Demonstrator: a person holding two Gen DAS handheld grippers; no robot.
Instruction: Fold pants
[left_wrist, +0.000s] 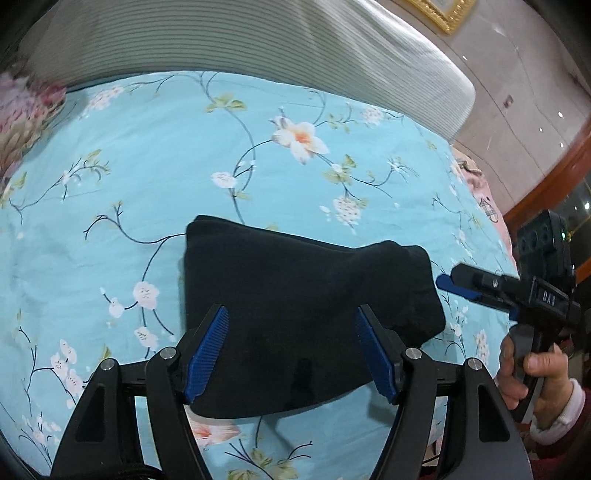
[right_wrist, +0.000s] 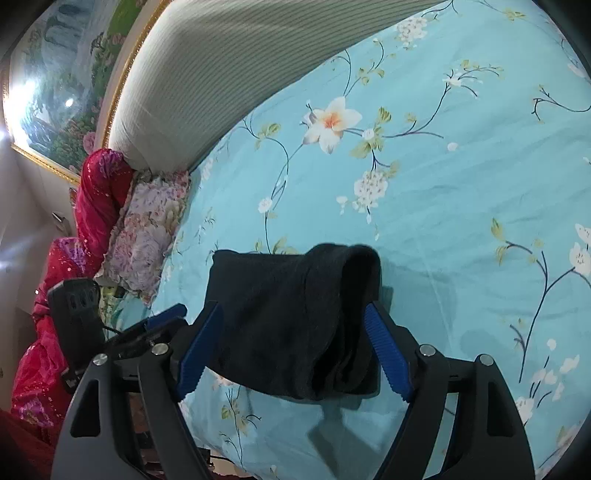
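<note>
The black pants (left_wrist: 295, 314) lie folded into a compact bundle on the floral blue bed sheet (left_wrist: 147, 166), lower centre of both views. The left gripper (left_wrist: 291, 350) and right gripper (right_wrist: 295, 347) stand wide above them, holding nothing.

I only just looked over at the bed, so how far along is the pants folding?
Nearly finished, by the look of it. Done: the black fabric pants lie as a compact folded bundle on the light blue floral bedsheet. In hand: nothing; the left gripper and right gripper are both open, pads clear of the cloth. Left: perhaps tidying the bulging rolled edge.
</note>
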